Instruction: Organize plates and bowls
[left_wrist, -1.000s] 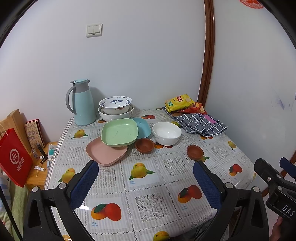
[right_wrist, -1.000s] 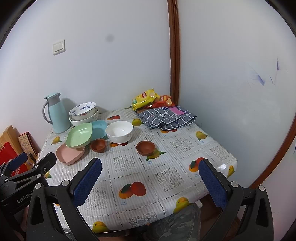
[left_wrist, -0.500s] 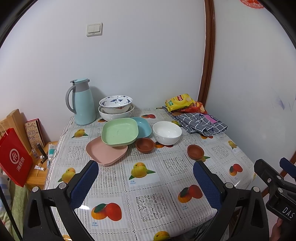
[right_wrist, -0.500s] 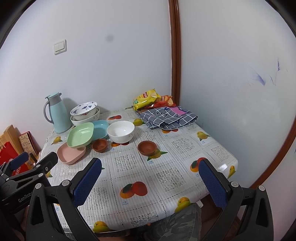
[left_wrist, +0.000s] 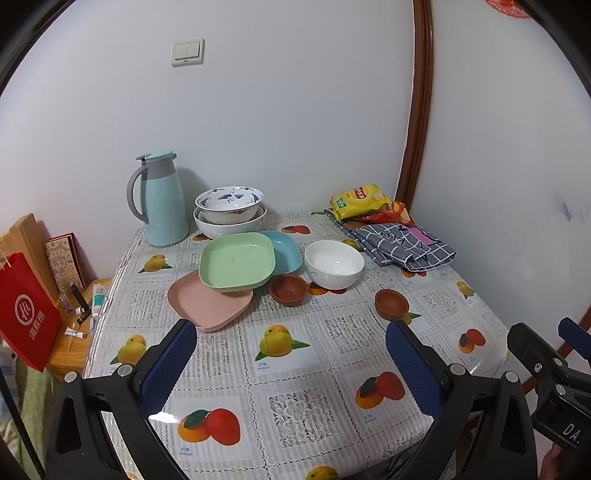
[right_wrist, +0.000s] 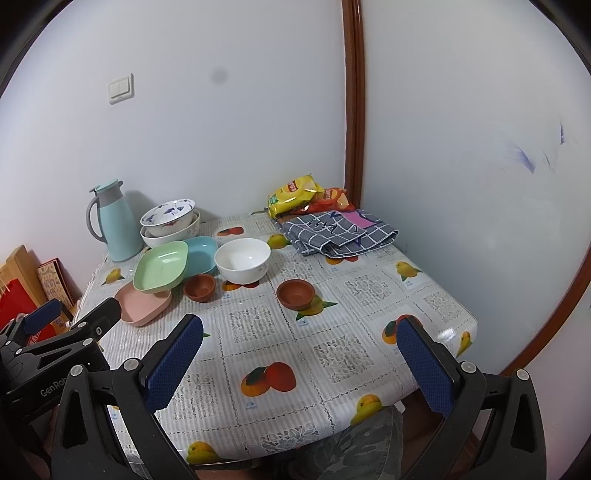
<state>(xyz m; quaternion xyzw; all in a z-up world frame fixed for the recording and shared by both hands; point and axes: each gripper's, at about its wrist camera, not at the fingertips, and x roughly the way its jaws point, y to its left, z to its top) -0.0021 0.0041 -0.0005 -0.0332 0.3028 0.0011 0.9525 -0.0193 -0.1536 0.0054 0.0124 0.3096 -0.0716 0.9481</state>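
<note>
Left wrist view: both my grippers (left_wrist: 290, 363) (right_wrist: 299, 356) gape wide, empty; plates (left_wrist: 236, 262) at 11 o'clock, bowls (left_wrist: 334, 264) unsorted.

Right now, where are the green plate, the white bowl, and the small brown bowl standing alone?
green plate (left_wrist: 236, 261): left wrist view, on its flat inner bottom.
white bowl (left_wrist: 334, 258): left wrist view, on its inside wall.
small brown bowl standing alone (right_wrist: 295, 291): right wrist view, on its inner hollow.
</note>
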